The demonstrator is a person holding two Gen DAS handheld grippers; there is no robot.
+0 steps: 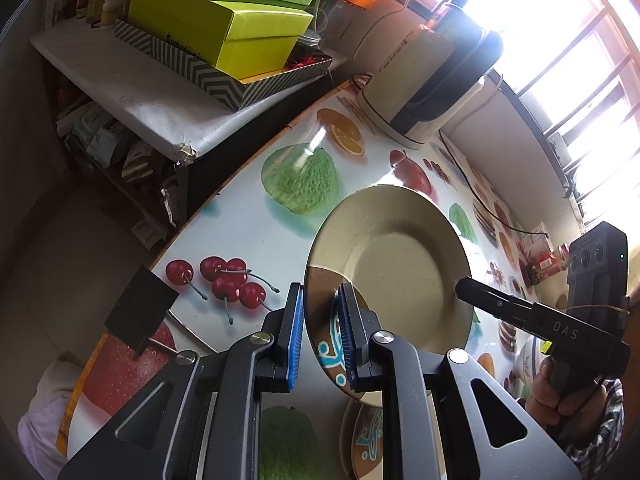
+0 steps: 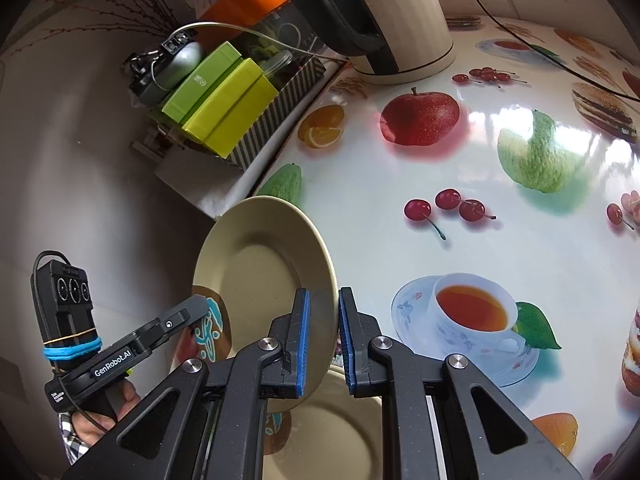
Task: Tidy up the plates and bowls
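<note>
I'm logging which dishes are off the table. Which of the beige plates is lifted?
The tilted plate, clamped at opposite rim edges by both tongs. The other plate lies flat on the table beneath it.

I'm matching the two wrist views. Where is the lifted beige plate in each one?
Left wrist: the beige plate is centre-right, its near rim between the left gripper.
Right wrist: the plate is left of centre, its rim in the right gripper.
Shared landmark: cream kettle.
</note>
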